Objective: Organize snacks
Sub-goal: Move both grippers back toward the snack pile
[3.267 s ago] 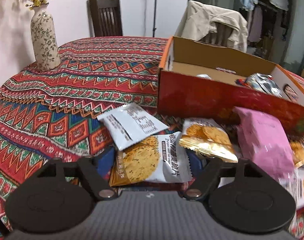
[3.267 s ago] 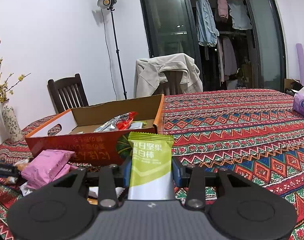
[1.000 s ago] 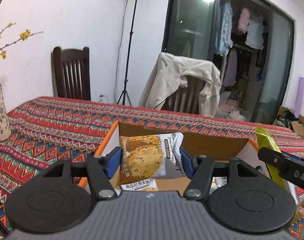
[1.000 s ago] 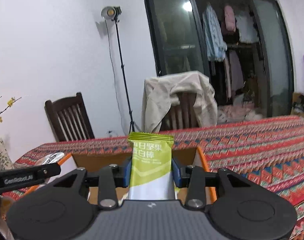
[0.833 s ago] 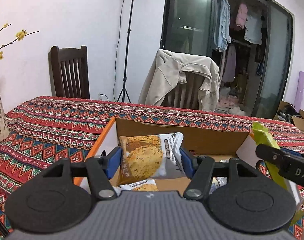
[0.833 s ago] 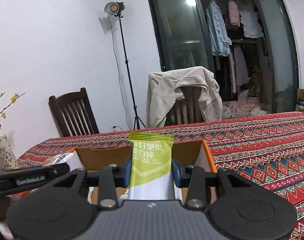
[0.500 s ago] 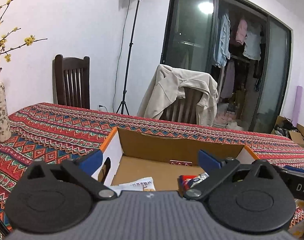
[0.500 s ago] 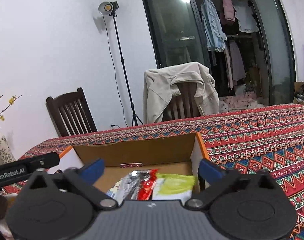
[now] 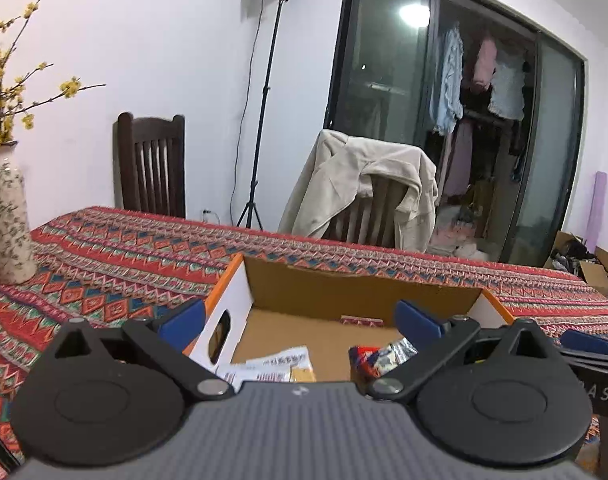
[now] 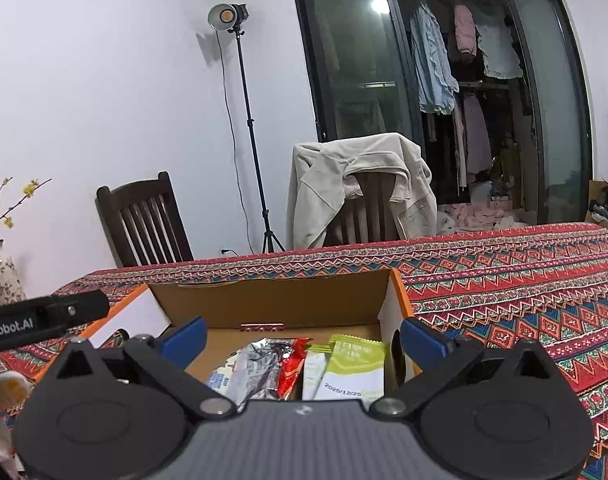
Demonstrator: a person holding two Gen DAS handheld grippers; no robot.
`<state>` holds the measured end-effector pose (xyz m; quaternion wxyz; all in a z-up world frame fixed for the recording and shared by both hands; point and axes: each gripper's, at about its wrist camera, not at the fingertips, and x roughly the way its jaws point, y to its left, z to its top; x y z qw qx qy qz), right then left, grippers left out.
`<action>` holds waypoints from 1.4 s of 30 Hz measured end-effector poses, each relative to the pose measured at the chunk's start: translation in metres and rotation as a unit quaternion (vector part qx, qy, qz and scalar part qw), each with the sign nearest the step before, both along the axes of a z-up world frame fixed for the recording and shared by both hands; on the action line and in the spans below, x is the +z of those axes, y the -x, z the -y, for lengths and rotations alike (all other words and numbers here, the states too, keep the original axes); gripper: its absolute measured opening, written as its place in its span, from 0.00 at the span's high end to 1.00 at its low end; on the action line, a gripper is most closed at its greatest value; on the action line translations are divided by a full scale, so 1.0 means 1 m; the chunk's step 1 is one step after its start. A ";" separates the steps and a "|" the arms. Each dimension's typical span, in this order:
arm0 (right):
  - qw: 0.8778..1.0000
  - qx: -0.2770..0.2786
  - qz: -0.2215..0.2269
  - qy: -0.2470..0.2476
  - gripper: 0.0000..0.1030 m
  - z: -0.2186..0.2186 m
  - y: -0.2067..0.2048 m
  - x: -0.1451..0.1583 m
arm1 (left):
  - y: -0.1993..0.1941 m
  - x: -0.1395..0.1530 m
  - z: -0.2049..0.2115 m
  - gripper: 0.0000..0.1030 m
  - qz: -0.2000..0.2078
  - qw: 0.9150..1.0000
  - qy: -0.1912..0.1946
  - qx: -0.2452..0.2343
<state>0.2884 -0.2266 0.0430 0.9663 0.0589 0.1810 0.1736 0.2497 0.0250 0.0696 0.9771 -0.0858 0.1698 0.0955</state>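
Ahead of the spread fingers the box lies open on top, its cardboard walls closing the sides.

The left tool is held with its jaws spread fully apart, and nothing is gripped between the blue pads. The right tool is likewise held wide open and empty. Both are angled slightly downward, side by side, each glimpsed at the edge of the other's view.
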 end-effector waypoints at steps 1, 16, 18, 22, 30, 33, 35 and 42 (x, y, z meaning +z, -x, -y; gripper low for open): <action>1.000 0.000 0.002 0.001 0.00 0.000 0.003 0.002 | 0.005 0.003 0.000 0.00 0.001 1.000 0.005 -0.002; 1.000 -0.004 0.015 0.014 0.00 0.014 0.061 0.012 | 0.064 0.009 -0.009 0.00 0.009 1.000 0.023 -0.018; 1.000 -0.001 0.009 0.019 0.00 0.015 0.068 0.009 | 0.073 0.005 -0.011 0.00 0.004 1.000 0.020 -0.021; 1.000 0.010 0.000 0.025 0.00 0.017 0.084 0.002 | 0.089 -0.008 -0.015 0.00 -0.007 1.000 0.013 -0.021; 0.998 0.028 -0.042 0.036 0.00 0.021 0.113 -0.028 | 0.119 -0.045 -0.037 0.00 -0.049 0.999 0.021 -0.014; 0.997 0.028 -0.058 0.039 0.00 0.024 0.119 -0.038 | 0.129 -0.053 -0.043 0.00 -0.056 0.998 0.020 -0.016; 0.997 0.026 -0.065 0.043 0.00 0.026 0.124 -0.044 | 0.134 -0.056 -0.047 0.00 -0.058 0.998 0.018 -0.017; 0.995 0.029 -0.078 0.048 0.00 0.032 0.135 -0.050 | 0.139 -0.061 -0.046 0.00 -0.054 0.998 0.021 -0.023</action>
